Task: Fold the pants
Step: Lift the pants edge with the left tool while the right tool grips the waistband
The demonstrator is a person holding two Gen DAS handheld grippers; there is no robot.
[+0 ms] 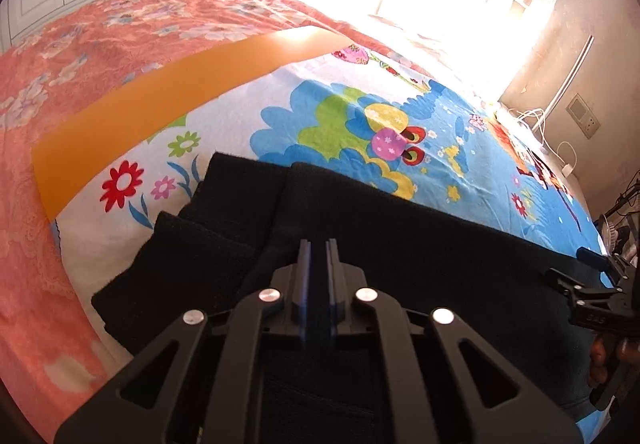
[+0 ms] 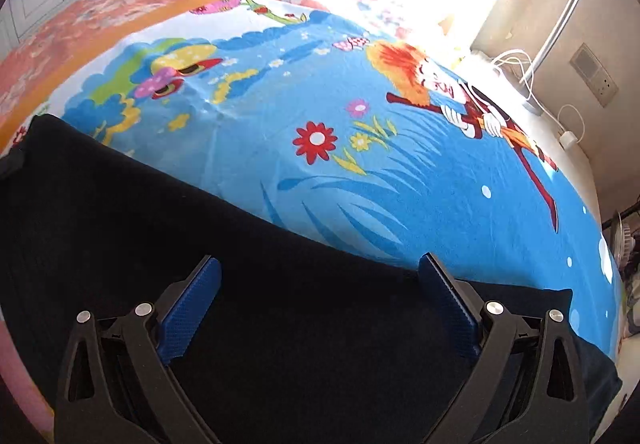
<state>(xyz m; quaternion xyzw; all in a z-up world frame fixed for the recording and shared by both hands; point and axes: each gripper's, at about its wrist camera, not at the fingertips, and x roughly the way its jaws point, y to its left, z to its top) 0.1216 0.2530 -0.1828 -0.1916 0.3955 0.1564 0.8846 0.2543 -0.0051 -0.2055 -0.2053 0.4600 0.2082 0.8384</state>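
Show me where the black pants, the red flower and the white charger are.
black pants (image 2: 160,212), right wrist view, flat upper layer.
red flower (image 2: 315,142), right wrist view, its petals.
white charger (image 2: 569,140), right wrist view, plug body.

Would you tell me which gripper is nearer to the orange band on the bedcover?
Left. The left gripper sits over the pants at the end beside the orange band; the right gripper hovers open farther along, away from it.

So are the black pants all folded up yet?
Not yet. The black pants lie flat on the cartoon bedsheet, legs together, which looks like a first fold. The left tongs are pinched on the fabric; the right tongs hover open above it. Folding them shorter is still left.
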